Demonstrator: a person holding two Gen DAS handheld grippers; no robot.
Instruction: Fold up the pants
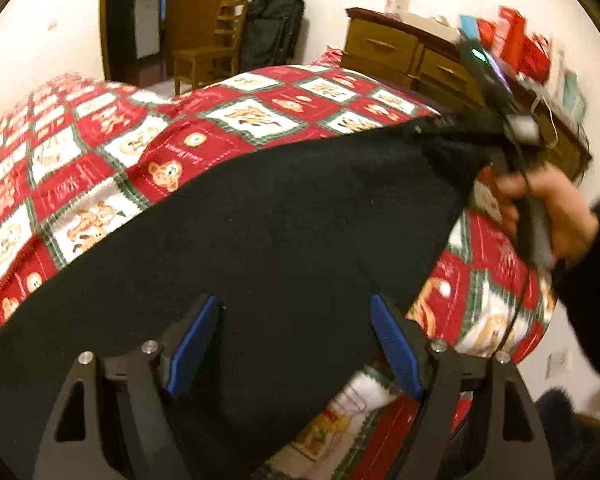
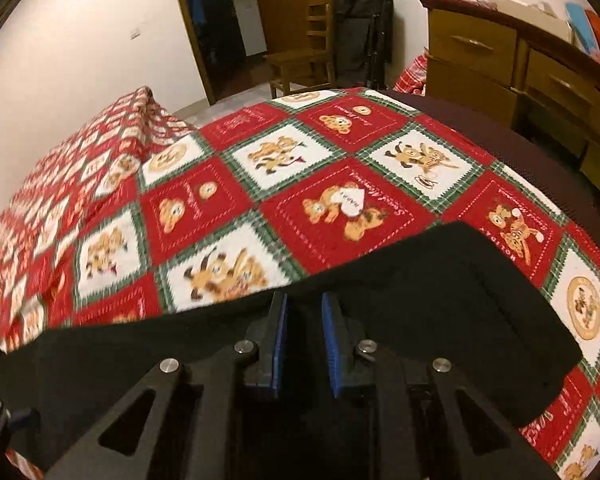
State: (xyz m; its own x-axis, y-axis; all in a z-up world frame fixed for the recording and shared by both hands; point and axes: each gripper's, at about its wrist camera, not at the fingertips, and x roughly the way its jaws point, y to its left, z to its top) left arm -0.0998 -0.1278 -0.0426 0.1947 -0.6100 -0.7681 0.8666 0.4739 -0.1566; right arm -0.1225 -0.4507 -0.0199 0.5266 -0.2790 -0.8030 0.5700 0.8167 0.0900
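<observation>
The black pants (image 1: pixel 260 216) lie spread across the bed's red bear-print blanket (image 1: pixel 100 152). My left gripper (image 1: pixel 294 316) is open, its blue pads wide apart over the near edge of the pants. In the left wrist view the right gripper (image 1: pixel 496 136) is at the pants' far right corner, which is lifted off the bed. In the right wrist view my right gripper (image 2: pixel 304 320) has its blue pads close together on the edge of the pants (image 2: pixel 420 300).
A wooden dresser (image 2: pixel 500 64) with boxes on top stands to the right of the bed. A wooden chair (image 2: pixel 300 56) and a black bag (image 2: pixel 360 28) stand by the door beyond the bed's far end.
</observation>
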